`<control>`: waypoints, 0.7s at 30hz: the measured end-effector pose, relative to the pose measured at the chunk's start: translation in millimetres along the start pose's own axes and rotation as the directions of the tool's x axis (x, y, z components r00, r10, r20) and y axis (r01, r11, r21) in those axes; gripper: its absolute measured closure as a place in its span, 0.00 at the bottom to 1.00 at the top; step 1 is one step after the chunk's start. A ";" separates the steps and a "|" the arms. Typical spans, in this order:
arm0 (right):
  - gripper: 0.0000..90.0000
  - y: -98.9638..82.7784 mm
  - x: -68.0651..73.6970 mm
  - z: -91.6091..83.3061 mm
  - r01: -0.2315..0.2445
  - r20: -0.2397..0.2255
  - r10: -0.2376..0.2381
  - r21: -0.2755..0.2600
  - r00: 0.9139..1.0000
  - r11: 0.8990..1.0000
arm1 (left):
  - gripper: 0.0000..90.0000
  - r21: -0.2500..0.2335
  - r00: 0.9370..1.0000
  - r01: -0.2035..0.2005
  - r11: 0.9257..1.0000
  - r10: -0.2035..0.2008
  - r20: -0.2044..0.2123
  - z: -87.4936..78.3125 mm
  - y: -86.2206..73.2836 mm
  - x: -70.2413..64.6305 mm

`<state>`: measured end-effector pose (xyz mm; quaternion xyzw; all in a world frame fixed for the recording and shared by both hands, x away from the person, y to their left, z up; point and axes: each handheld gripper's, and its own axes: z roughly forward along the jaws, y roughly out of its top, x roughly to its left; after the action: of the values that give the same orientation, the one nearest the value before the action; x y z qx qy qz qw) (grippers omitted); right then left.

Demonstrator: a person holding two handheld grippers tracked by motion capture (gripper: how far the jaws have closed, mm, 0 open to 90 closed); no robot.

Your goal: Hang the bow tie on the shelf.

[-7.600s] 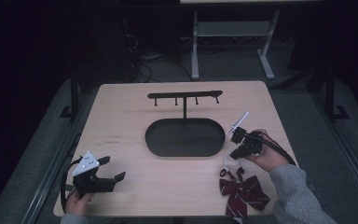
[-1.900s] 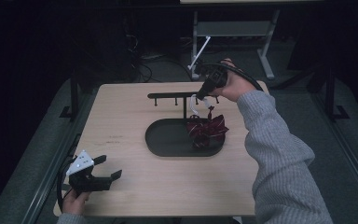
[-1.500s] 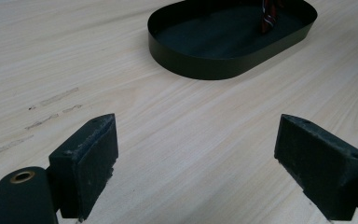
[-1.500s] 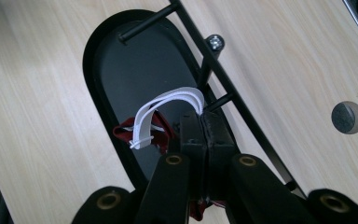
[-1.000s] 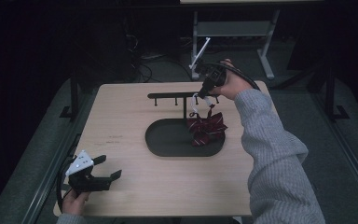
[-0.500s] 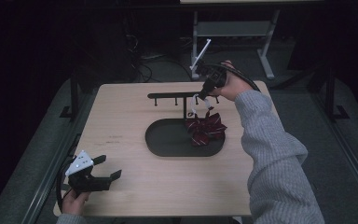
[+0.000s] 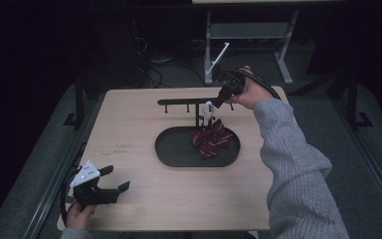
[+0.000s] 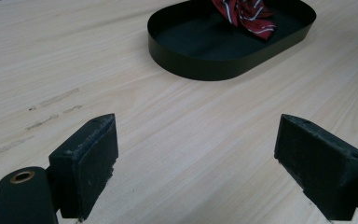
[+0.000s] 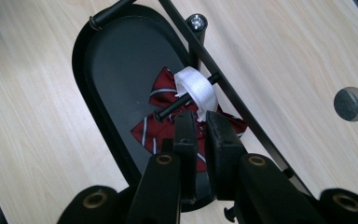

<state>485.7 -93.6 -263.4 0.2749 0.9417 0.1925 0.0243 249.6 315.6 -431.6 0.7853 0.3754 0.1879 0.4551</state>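
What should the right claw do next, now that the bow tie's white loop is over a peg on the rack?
Probably open the right claw a little and back off. Its jaws are pinched on the white loop, which already sits around a peg of the rack, with the bow tie hanging over the black tray. Whether the loop is fully seated is hard to tell, so release slowly.

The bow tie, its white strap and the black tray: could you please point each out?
bow tie (image 7: 211, 140), high view, striped cloth.
white strap (image 9: 196, 89), right gripper view, loop over peg.
black tray (image 8: 200, 65), left gripper view, near wall.
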 end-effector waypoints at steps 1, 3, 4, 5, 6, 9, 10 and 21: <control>0.91 -0.7 0.2 -0.3 -0.002 -0.002 0.002 0.000 1.000 1.000 | 0.15 -0.004 1.000 0.005 1.000 -0.005 -0.001 -0.2 0.1 -0.1; 0.91 -1.9 1.1 -0.8 -0.002 -0.004 0.002 -0.003 1.000 1.000 | 0.15 -0.007 1.000 0.006 1.000 -0.006 -0.002 -0.8 0.3 -0.1; 0.90 -2.6 1.7 -1.3 0.002 -0.003 -0.002 -0.006 1.000 1.000 | 0.15 -0.010 1.000 0.003 1.000 -0.003 -0.003 -0.9 0.4 -0.3; 0.90 -3.1 2.5 -2.1 0.003 -0.005 -0.003 -0.009 1.000 1.000 | 0.15 -0.009 1.000 0.006 1.000 -0.006 -0.003 -0.5 0.2 -0.9; 0.90 -3.8 3.4 -2.8 0.004 -0.006 -0.004 -0.012 1.000 1.000 | 0.15 -0.007 1.000 0.009 1.000 -0.009 -0.002 -0.3 0.3 -1.2; 0.89 -5.7 5.5 -4.6 0.011 -0.006 -0.012 -0.019 1.000 1.000 | 0.15 -0.011 1.000 0.006 1.000 -0.006 -0.001 -0.5 0.6 -1.4; 0.89 -6.7 6.7 -5.3 0.008 -0.007 -0.008 -0.023 1.000 1.000 | 0.15 -0.010 1.000 0.004 1.000 -0.004 -0.001 -0.6 0.6 -1.4; 0.88 -17.3 11.0 -9.2 0.018 -0.007 -0.018 -0.032 1.000 0.999 | 0.15 -0.008 1.000 0.003 1.000 -0.003 -0.002 0.1 0.5 -2.1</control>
<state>466.1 -104.4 -260.7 0.2653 0.9410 0.2083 0.0269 248.6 313.7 -431.1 0.7827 0.3764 0.1894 0.4581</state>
